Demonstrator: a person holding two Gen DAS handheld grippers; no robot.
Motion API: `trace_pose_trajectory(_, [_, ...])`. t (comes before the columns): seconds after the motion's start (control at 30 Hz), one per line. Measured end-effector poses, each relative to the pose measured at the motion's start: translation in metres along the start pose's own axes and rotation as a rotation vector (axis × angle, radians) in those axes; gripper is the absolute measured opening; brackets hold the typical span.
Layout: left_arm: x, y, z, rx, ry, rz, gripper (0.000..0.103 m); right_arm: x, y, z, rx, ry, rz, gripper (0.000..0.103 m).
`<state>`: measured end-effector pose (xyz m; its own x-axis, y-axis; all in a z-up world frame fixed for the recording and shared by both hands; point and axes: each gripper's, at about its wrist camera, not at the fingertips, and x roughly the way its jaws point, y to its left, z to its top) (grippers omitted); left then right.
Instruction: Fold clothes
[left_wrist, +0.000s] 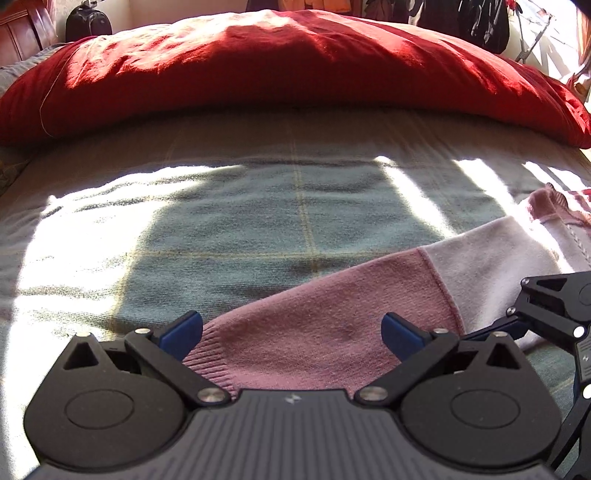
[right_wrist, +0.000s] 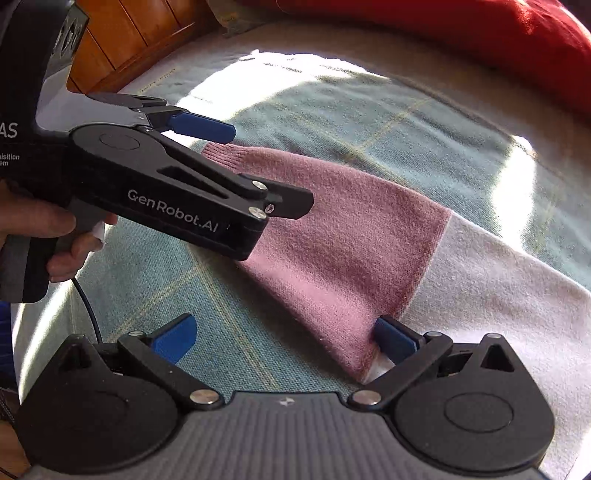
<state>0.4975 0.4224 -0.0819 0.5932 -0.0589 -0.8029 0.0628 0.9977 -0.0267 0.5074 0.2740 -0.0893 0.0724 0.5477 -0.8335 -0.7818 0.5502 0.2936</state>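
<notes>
A bed covered with a grey-green checked blanket fills both views, lit in patches by sunlight, with a red quilt heaped across its far side and a wooden headboard past the blanket's edge. On the blanket lies a knitted sweater, its sleeve dusty pink at the ribbed cuff end and pale lilac-white further up toward the body.

The left claw is spread wide, its two blue fingertips well apart, with the pink cuff lying between them and running back under the claw's body. From the right wrist view, the same left claw sits over the cuff — one blue finger beyond the ribbed end, the black finger arm crossing above the pink cloth. Neither view shows it pinching the fabric; whether the fingertips touch the knit cannot be told.

The right claw is also wide open and holds nothing. Its right-hand blue fingertip is against the near edge of the sleeve, close to the seam where pink meets white, while its other fingertip is over bare blanket. In the left wrist view, the right claw appears at the right edge, just beside the pale part of the sleeve.

The person's left hand grips the handle of the left claw, with a black cable hanging below it.
</notes>
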Motion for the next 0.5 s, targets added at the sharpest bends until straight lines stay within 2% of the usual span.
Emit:
trace_pose_trajectory(0.07, [-0.004,-0.001,0.001,-0.012,-0.009,-0.03,0.102,-0.01,0.01,-0.002,-0.014,-0.005,0.105,0.103])
trace_pose_trajectory(0.1, [-0.006,-0.003,0.002,-0.017,-0.015,-0.051,0.102,-0.018,0.015,-0.004,-0.024,-0.019,0.105,0.103])
trace_pose_trajectory(0.2, [-0.006,-0.012,0.005,-0.006,-0.027,-0.097,0.102,-0.036,0.016,-0.015,-0.066,-0.037,-0.009,0.103])
trace_pose_trajectory(0.33, [0.003,-0.027,0.004,0.029,-0.011,-0.123,0.102,-0.053,-0.015,-0.028,-0.029,-0.027,-0.195,0.103])
trace_pose_trajectory(0.43, [0.016,-0.033,-0.003,0.05,0.039,-0.098,0.102,-0.052,-0.041,-0.034,0.032,-0.009,-0.292,0.103])
trace_pose_trajectory(0.5, [0.025,-0.033,-0.01,0.053,0.088,-0.057,0.102,-0.045,-0.055,-0.04,0.118,0.008,-0.304,0.103])
